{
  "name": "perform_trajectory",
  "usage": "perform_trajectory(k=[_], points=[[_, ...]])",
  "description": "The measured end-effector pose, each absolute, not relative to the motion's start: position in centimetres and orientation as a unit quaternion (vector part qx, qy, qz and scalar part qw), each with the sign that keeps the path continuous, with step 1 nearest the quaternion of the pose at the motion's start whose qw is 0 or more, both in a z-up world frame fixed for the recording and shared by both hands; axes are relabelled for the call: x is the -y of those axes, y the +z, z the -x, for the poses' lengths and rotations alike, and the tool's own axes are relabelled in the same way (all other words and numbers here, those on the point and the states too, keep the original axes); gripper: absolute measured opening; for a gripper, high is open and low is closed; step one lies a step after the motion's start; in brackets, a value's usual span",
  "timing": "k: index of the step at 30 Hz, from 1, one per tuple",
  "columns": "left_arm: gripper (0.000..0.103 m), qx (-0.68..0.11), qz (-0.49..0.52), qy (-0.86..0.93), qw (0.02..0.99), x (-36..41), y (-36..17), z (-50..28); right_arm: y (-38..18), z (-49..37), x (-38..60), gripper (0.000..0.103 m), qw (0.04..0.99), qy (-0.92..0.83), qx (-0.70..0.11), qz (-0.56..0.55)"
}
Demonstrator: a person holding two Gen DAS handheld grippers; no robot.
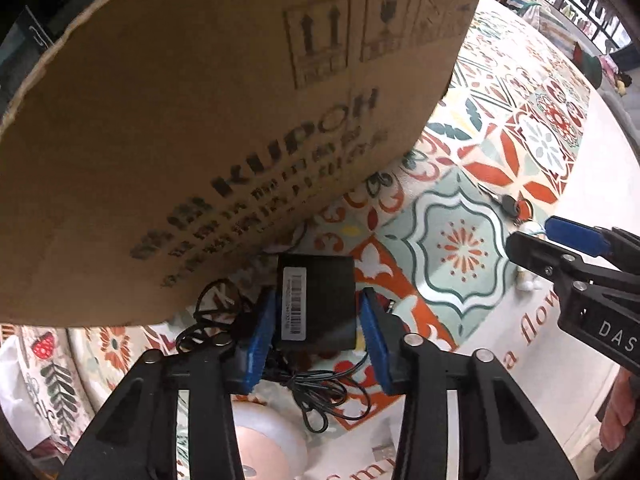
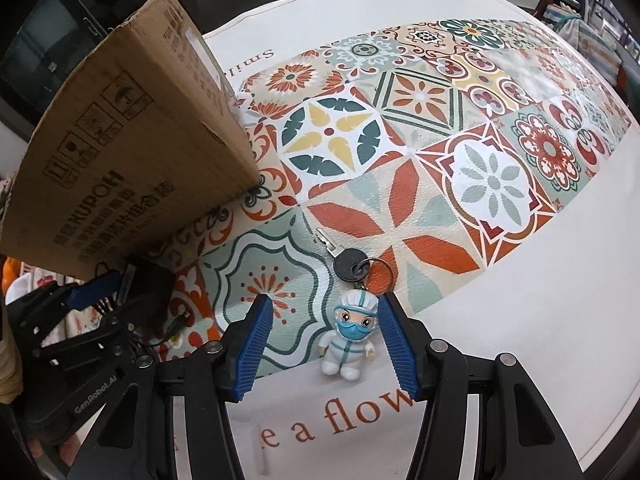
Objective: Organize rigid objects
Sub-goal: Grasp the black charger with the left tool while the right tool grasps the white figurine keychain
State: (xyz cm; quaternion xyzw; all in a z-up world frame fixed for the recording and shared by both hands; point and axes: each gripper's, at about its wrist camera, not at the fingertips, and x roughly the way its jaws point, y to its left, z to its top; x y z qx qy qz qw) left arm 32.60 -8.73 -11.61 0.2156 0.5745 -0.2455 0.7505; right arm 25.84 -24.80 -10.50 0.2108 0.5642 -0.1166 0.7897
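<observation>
A round table under a tablecloth [image 2: 540,320] printed with bright floral tiles and a white border fills both views, with dark chairs and shelving dim behind it. A large cardboard box [image 1: 200,140] marked KUPOH stands on the cloth and blocks most of the left wrist view; its lower edge hangs just above and behind the black power adapter [image 1: 318,300].

The left gripper [image 1: 318,316] has its blue pads pressed against both sides of the adapter, clamped on it, with the white barcode label facing up. The adapter's thin black cable [image 1: 320,392] lies in loose tangled loops beneath and to either side of the fingers, close against the box.

The right gripper [image 2: 326,344] hangs with its jaws wide apart over the white border. Between its pads lies a small figurine keychain [image 2: 352,336], a white-suited character with a blue mask; the right pad is just beside it, whether touching I cannot tell, and the left pad is well apart. A metal ring joins the figurine to a black-headed key [image 2: 344,258] lying on the tiled print just beyond the fingertips.
</observation>
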Motion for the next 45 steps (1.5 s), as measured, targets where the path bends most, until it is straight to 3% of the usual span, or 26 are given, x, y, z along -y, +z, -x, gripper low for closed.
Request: perform_trajectory(k=[8,15,18,45], points=[[0.041,-0.588,-0.220,-0.236,0.742,9.4,-13.4,-32.5,-11.1,-25.3,24.7,0.056,0.786,-0.118,-0.569,-0.211],[0.041,-0.589,-0.189,-0.236,0.750,9.5,-14.4,-32.5,-12.5,-25.4,24.9,0.048,0.777,-0.107,-0.578,-0.224],[0.041,-0.582,-0.179,-0.233,0.758,9.2,-14.4,-32.1,-12.6,-25.4,24.9,0.029,0.780,-0.102,-0.574,-0.226],[0.040,-0.498,-0.056,-0.228,0.835,3.3,-6.7,-26.6,-6.4,-22.7,22.9,0.030,0.841,-0.041,-0.501,-0.201]])
